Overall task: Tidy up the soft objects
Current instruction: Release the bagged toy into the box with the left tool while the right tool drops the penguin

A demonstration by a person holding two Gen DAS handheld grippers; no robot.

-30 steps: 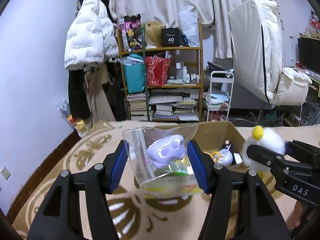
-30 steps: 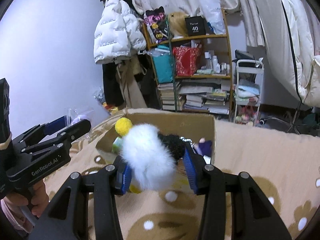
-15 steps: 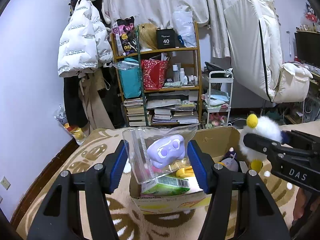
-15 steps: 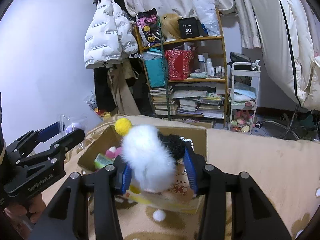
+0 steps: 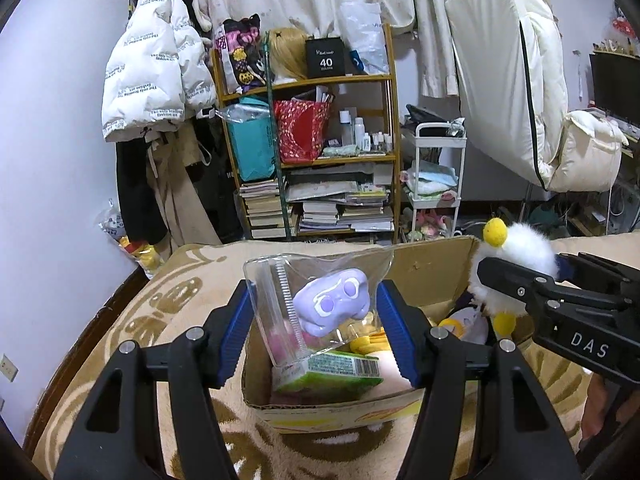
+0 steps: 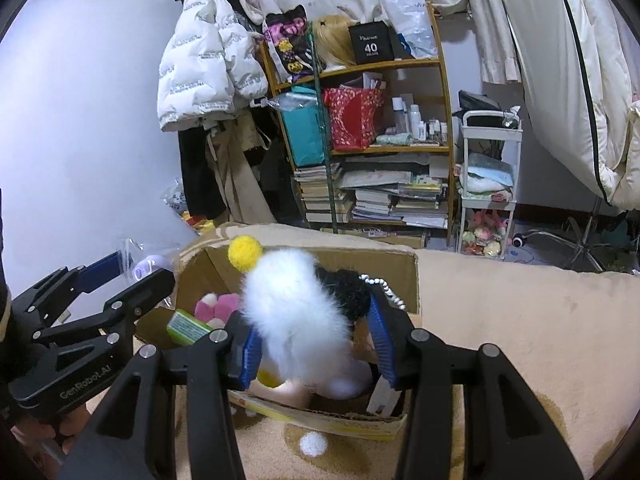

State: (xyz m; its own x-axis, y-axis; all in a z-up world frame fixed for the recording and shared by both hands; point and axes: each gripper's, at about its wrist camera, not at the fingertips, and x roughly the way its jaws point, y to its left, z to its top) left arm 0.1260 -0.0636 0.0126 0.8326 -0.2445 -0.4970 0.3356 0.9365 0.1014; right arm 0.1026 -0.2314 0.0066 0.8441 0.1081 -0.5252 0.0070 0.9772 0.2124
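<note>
While the left gripper (image 5: 316,326) hangs over the near left corner of the cardboard box (image 5: 436,276), its blue pads (image 5: 394,334) stand on either side of a clear plastic bag (image 5: 276,300) with a lilac soft toy (image 5: 332,304) inside. The bag sits between the pads, its edges meeting them, and the jaws are easing apart at this moment. Below the bag, toward 6 o'clock in the left wrist view, a green packet (image 5: 332,370) lies in the box beside a pink plush (image 6: 218,306) and other small toys that are too jumbled to tell apart.

At 3 o'clock from the left gripper, the right gripper (image 6: 314,336) is pinched tight on a fluffy white plush (image 6: 296,312) with a yellow pompom (image 6: 245,253) at its top and a black fuzzy part (image 6: 348,292) toward 2 o'clock. That plush hangs above the box's open top, nearer the right side.

Underneath the box spreads a beige patterned blanket (image 6: 512,320). Farther off, at 12 o'clock, a wooden shelf (image 5: 312,80) holds books, bags and bottles. A white puffer jacket (image 5: 156,76) hangs at 10 o'clock, and a small white cart (image 5: 438,168) stands at 1 o'clock.
</note>
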